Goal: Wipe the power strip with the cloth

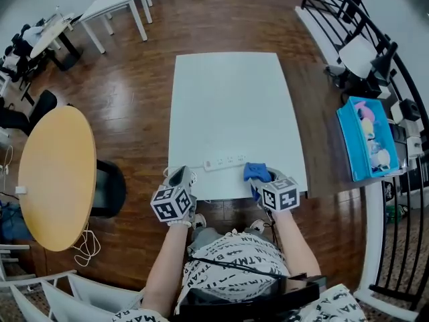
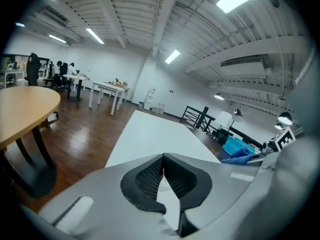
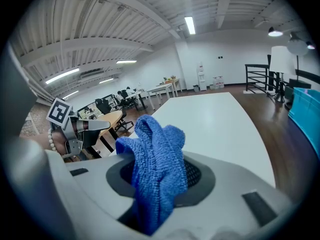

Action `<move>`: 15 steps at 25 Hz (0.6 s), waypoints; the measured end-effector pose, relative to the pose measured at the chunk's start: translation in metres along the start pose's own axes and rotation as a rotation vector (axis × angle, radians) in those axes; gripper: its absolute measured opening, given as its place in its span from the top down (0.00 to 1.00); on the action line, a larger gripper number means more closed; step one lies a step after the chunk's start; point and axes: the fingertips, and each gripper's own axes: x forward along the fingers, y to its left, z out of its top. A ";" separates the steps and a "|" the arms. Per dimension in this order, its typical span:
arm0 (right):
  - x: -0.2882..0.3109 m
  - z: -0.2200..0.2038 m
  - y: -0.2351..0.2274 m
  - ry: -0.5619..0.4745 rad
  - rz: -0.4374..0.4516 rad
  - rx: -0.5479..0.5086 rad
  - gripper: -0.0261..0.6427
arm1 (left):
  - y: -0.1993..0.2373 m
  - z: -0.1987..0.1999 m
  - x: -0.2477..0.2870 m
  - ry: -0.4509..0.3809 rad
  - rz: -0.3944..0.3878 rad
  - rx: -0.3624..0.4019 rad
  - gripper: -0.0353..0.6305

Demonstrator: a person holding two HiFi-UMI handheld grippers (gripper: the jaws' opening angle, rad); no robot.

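A white power strip (image 1: 225, 161) lies flat near the front edge of the white table (image 1: 228, 106). My right gripper (image 1: 261, 182) hovers just right of the strip's right end, shut on a blue cloth (image 1: 256, 172). In the right gripper view the cloth (image 3: 156, 164) bunches up out of the closed jaws. My left gripper (image 1: 181, 176) is at the table's front edge, left of the strip. Its jaws (image 2: 162, 166) are shut with nothing between them. The strip itself does not show in either gripper view.
A round wooden table (image 1: 57, 173) and a black chair (image 1: 110, 188) stand to the left. A blue bin (image 1: 365, 138) with small items sits to the right beside a black railing (image 1: 402, 106). White desks (image 1: 120, 2) stand at the far left.
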 end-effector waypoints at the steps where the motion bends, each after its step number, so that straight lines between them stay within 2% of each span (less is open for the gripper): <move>1: -0.002 -0.002 0.000 -0.002 -0.004 -0.002 0.75 | -0.011 -0.008 0.003 0.012 -0.018 0.000 0.95; 8: -0.015 -0.015 0.004 -0.001 -0.028 -0.015 0.75 | -0.070 -0.043 0.015 0.090 -0.107 0.057 0.95; 15: -0.019 -0.023 0.008 -0.009 -0.046 0.003 0.75 | -0.087 -0.052 0.016 0.125 -0.143 0.106 0.95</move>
